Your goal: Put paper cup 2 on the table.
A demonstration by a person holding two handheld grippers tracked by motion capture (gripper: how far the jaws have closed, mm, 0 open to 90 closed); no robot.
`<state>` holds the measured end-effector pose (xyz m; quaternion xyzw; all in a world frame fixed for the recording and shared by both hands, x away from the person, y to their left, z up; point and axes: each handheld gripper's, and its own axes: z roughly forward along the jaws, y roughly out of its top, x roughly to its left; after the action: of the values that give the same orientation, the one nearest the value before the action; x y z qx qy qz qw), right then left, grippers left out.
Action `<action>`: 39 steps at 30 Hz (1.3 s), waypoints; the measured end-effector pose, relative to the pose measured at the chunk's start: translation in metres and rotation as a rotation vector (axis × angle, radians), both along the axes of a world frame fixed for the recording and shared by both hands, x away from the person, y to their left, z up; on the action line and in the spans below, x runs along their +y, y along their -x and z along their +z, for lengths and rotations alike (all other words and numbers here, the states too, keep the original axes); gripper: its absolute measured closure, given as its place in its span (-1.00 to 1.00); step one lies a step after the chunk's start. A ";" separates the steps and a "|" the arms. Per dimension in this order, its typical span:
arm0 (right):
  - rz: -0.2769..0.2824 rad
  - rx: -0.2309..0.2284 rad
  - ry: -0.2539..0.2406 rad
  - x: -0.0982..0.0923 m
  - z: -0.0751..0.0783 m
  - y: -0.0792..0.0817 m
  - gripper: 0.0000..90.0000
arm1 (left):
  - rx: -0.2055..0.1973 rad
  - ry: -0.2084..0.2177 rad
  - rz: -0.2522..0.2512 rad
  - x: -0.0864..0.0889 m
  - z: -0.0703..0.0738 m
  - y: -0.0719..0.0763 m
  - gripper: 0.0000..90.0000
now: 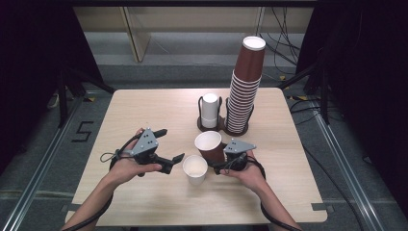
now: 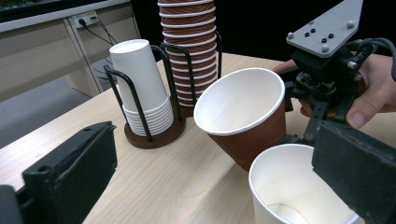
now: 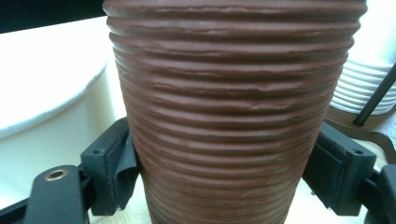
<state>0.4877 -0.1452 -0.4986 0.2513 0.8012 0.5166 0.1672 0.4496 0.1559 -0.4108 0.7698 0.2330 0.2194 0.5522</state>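
The right gripper view shows the right gripper [image 3: 229,177] with jaws pressing the ribbed brown cup [image 3: 229,116]; the high view shows it tilted over the tabletop [image 1: 144,106], beside a white cup [image 1: 195,168]; the left gripper [image 1: 168,144] has empty jaws, wide apart.

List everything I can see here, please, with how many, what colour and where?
table: one, light wood, centre.
single brown cup: one, brown ribbed outside, white inside, tilted, held beside the white cup.
single white cup: one, white, upright at the table's middle front.
brown cup stack: one tall stack, brown, in the right black wire holder.
white cup stack: one short stack, white, in the left holder.
left gripper: black, jaws open, left of the white cup.
right gripper: black, clamped on the brown cup.
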 end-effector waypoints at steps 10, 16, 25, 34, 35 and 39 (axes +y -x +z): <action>-0.002 0.019 0.012 -0.001 -0.002 0.000 -0.56 | 0.002 0.011 0.003 0.001 -0.003 -0.002 -1.00; -0.002 0.044 0.007 -0.003 -0.001 0.001 -0.57 | 0.013 -0.002 0.017 0.004 -0.004 -0.003 -1.00; -0.017 0.059 0.020 -0.004 -0.002 0.002 -0.64 | 0.025 -0.009 0.025 0.006 -0.008 -0.005 -1.00; -0.018 0.083 0.033 -0.002 -0.002 0.004 -0.75 | 0.029 0.000 0.030 0.007 -0.008 -0.005 -1.00; -0.018 0.087 0.036 -0.002 -0.002 0.004 -0.79 | 0.029 -0.001 0.030 0.007 -0.009 -0.005 -1.00; -0.016 0.111 0.051 -0.002 -0.001 0.005 -0.92 | 0.033 0.003 0.030 0.008 -0.011 -0.007 -1.00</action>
<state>0.4827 -0.1472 -0.4999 0.2819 0.8201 0.4799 0.1331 0.4561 0.1640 -0.4223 0.7690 0.2536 0.2147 0.5461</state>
